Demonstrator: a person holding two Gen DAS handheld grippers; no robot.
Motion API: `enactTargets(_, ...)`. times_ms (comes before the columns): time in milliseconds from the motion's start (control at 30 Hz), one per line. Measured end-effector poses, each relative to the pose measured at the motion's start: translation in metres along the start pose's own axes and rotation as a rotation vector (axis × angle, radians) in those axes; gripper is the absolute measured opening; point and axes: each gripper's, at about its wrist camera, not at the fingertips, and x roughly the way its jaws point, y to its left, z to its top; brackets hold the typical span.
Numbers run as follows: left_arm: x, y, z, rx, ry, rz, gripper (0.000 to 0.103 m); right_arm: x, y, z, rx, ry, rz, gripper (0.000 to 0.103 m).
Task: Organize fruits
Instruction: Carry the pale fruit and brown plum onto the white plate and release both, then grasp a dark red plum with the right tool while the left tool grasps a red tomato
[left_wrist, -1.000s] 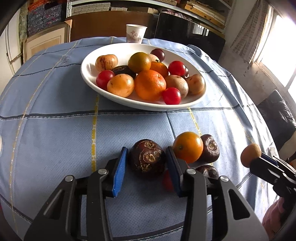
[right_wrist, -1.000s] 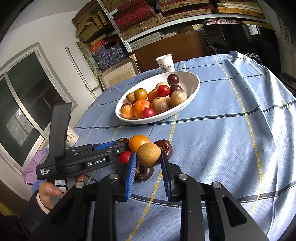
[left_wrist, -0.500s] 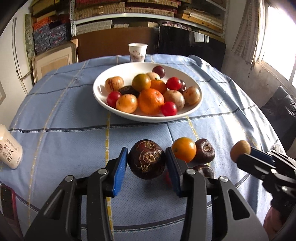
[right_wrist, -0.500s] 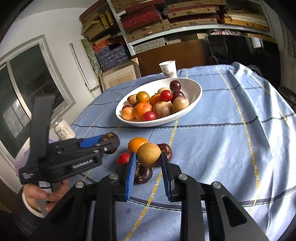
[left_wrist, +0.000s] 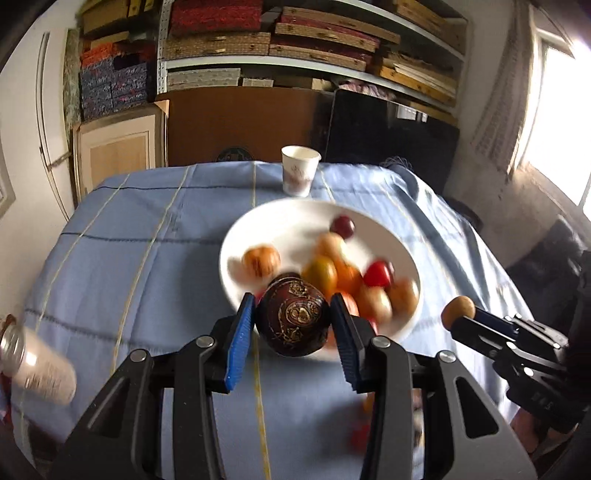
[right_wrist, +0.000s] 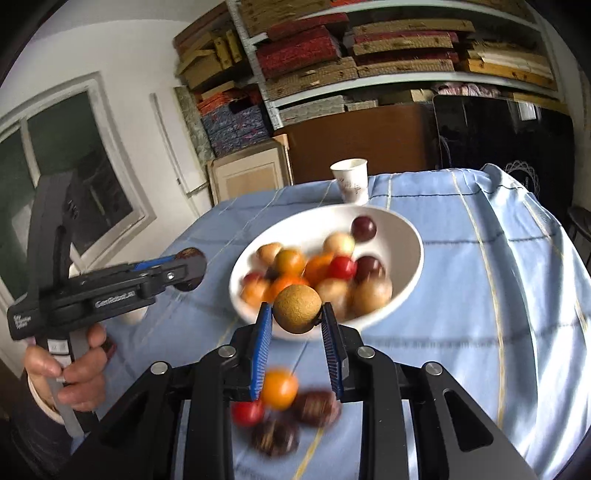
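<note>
My left gripper (left_wrist: 291, 325) is shut on a dark brown passion fruit (left_wrist: 293, 319) with pale markings, held in the air in front of the white bowl (left_wrist: 258, 225). My right gripper (right_wrist: 297, 314) is shut on a small tan round fruit (right_wrist: 297, 309), also lifted before the bowl (right_wrist: 402, 229), which holds several oranges, red tomatoes and brown fruits. In the left wrist view the right gripper (left_wrist: 460, 314) shows at the right with its tan fruit (left_wrist: 457, 311). On the blue cloth below lie an orange (right_wrist: 279, 389), a red tomato (right_wrist: 248, 411) and two dark fruits (right_wrist: 316, 408).
A white paper cup (left_wrist: 300, 175) stands behind the bowl. A white can (left_wrist: 35, 365) is at the table's left edge. A person's hand (right_wrist: 68, 369) holds the left gripper's handle. Shelves with stacked boxes and a dark panel rise behind the table.
Both grippers have risen from the cloth with their fruits and moved toward the bowl. The loose fruits stay on the cloth below.
</note>
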Motion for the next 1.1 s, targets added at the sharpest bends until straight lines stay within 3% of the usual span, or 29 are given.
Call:
enactTargets(167, 0.049, 0.003, 0.037, -0.004, 0.02, 0.035, 0.041, 0.047, -0.025, 0.041, 0.057, 0.006, -0.035, 0.028)
enactTargets(333, 0.097, 0.003, 0.056, -0.002, 0.063, 0.082, 0.041, 0.08, -0.037, 0.06, 0.094, 0.02, -0.026, 0.028)
enactTargets(433, 0.09, 0.009, 0.055, -0.022, 0.047, 0.048, 0.041, 0.073, -0.044, 0.065, 0.13, -0.009, 0.004, 0.03)
enactTargets(467, 0.083, 0.01, 0.053, -0.021, 0.034, 0.046, 0.043, 0.067, -0.044, 0.065, 0.127, -0.02, 0.006, 0.036)
enactTargets(500, 0.073, 0.012, 0.05, -0.03, 0.018, 0.043, 0.049, 0.058, -0.042, 0.064, 0.113, -0.03, 0.007, 0.038)
enactTargets(533, 0.067, 0.011, 0.048, -0.036, 0.011, 0.04, 0.073, 0.052, -0.04, 0.062, 0.103, -0.035, 0.004, 0.041)
enactTargets(567, 0.053, 0.011, 0.044, -0.049, -0.009, 0.041, 0.092, 0.046, -0.037, 0.058, 0.088, -0.036, 0.003, 0.051)
enactTargets(600, 0.04, 0.011, 0.039, -0.057, -0.037, 0.041, 0.095, 0.036, -0.032, 0.05, 0.067, -0.034, 0.01, 0.06)
enactTargets(767, -0.019, -0.005, 0.006, 0.013, -0.087, 0.01, 0.095, 0.002, -0.011, 0.012, 0.001, -0.005, 0.023, 0.061)
enactTargets(933, -0.055, -0.011, -0.046, 0.021, -0.121, 0.048, 0.098, -0.007, -0.004, -0.027, -0.003, 0.072, 0.003, 0.061)
enactTargets(1033, -0.054, -0.008, -0.081, -0.01, -0.096, 0.055, 0.098, 0.0, -0.001, -0.049, -0.042, 0.133, -0.032, 0.056)
enactTargets(1100, -0.042, -0.005, -0.099, -0.042, -0.035, 0.051, 0.098, 0.007, -0.002, -0.061, -0.038, 0.18, -0.033, 0.052)
